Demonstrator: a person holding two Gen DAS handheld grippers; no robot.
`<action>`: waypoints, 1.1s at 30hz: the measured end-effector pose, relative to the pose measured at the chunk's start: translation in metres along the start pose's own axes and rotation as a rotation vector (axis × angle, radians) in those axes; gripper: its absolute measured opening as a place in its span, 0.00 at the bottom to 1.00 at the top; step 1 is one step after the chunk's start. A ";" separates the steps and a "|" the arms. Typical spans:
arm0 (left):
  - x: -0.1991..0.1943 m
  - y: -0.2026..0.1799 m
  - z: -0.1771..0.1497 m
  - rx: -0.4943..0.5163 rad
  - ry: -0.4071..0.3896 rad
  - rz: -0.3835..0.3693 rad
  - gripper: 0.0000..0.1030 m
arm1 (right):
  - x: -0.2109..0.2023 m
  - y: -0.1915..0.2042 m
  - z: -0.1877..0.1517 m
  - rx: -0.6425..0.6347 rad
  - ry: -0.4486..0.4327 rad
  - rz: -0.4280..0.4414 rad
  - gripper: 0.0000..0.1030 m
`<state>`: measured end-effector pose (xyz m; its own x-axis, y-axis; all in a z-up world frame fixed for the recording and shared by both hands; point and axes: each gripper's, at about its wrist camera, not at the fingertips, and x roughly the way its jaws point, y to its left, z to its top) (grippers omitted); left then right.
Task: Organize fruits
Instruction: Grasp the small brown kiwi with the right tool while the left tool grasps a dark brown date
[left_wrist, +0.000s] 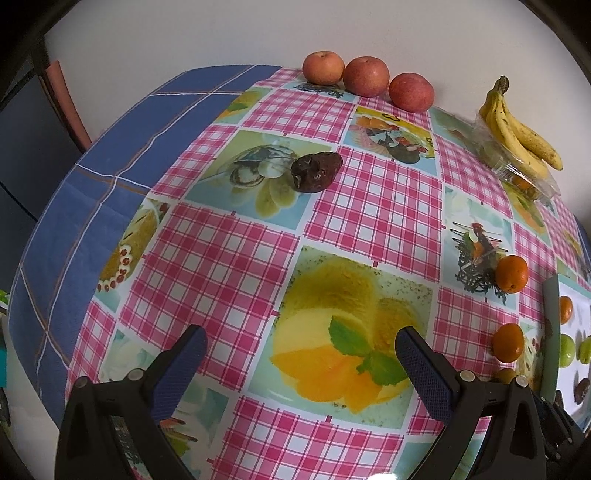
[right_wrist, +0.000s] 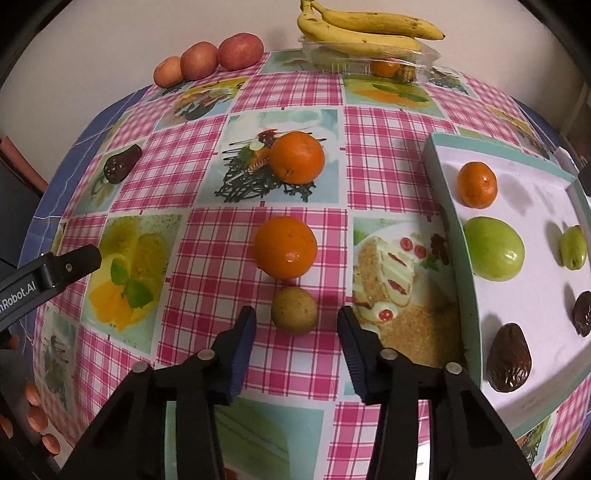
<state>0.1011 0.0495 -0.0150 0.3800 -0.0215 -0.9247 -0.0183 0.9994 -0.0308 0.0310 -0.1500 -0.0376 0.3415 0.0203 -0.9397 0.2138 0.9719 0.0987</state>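
Because the small tan-brown fruit (right_wrist: 294, 311), perhaps a longan though the fisheye view leaves that unsure, is round and sits free on the slick oilcloth of the table (right_wrist: 258, 192), it could roll off toward the nearer tangerine (right_wrist: 285, 246) just beyond it if one pad arrives first. The right gripper (right_wrist: 295, 330) hangs low, angled down, its jaws spread wide and empty, with the fruit just ahead of the gap. To the right, the white tray (right_wrist: 443, 192) already holds a tangerine, two green fruits and two dates. Farther off lie a second tangerine (right_wrist: 296, 158), a lone date (left_wrist: 316, 172), then three apples (left_wrist: 365, 76) and bananas (right_wrist: 364, 31) by the wall. The left gripper (left_wrist: 301, 360) hovers over bare cloth, jaws wide apart, holding nothing.
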 end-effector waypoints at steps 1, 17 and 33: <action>0.000 0.000 0.000 0.000 0.001 -0.001 1.00 | 0.000 0.000 0.000 -0.002 -0.001 -0.001 0.37; -0.006 0.005 0.010 -0.053 -0.032 -0.072 0.99 | -0.010 -0.014 0.005 0.060 -0.029 0.043 0.25; 0.017 0.029 0.064 -0.159 -0.096 -0.138 0.73 | -0.048 -0.033 0.042 0.120 -0.190 0.019 0.25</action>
<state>0.1665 0.0802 -0.0071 0.4755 -0.1475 -0.8673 -0.1025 0.9698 -0.2212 0.0463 -0.1931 0.0186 0.5103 -0.0178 -0.8598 0.3096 0.9366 0.1644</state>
